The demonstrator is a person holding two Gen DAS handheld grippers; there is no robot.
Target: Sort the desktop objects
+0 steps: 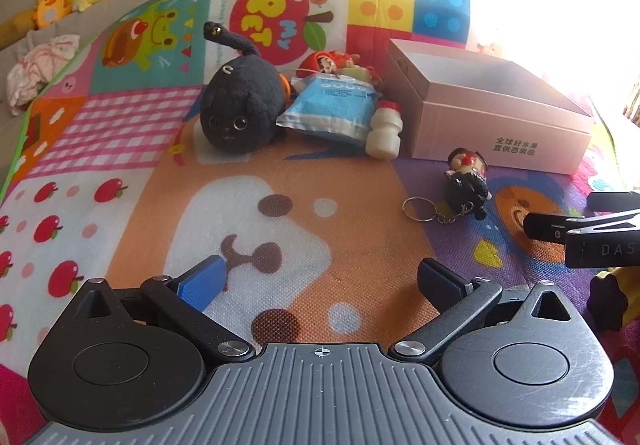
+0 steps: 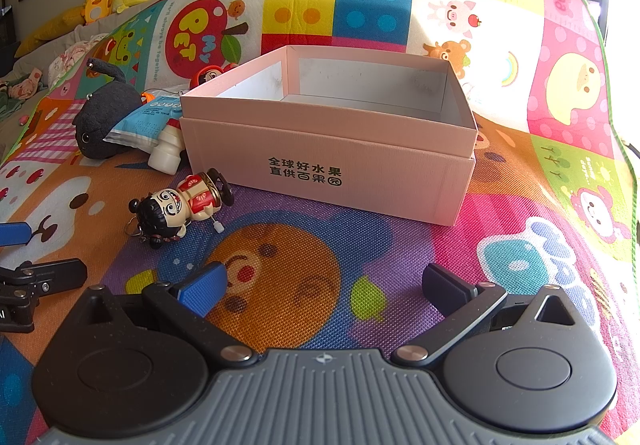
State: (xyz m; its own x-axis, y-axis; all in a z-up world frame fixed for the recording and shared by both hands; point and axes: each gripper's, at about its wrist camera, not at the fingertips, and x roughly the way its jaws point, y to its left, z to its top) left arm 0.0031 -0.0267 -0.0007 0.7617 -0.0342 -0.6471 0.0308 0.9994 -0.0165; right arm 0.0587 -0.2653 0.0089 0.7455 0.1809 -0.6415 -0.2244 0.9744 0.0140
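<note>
Gaping wide and empty, both tongs hover over woven mat near matte cardboard box.

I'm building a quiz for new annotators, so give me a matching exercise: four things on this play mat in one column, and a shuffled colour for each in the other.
Things:
1. plush cat
2. open box
3. snack packet
4. small bottle

Colours:
A. white with a red cap
B. pale pink
C. dark grey
D. light blue

Pairs: 1-C, 2-B, 3-D, 4-A
</note>
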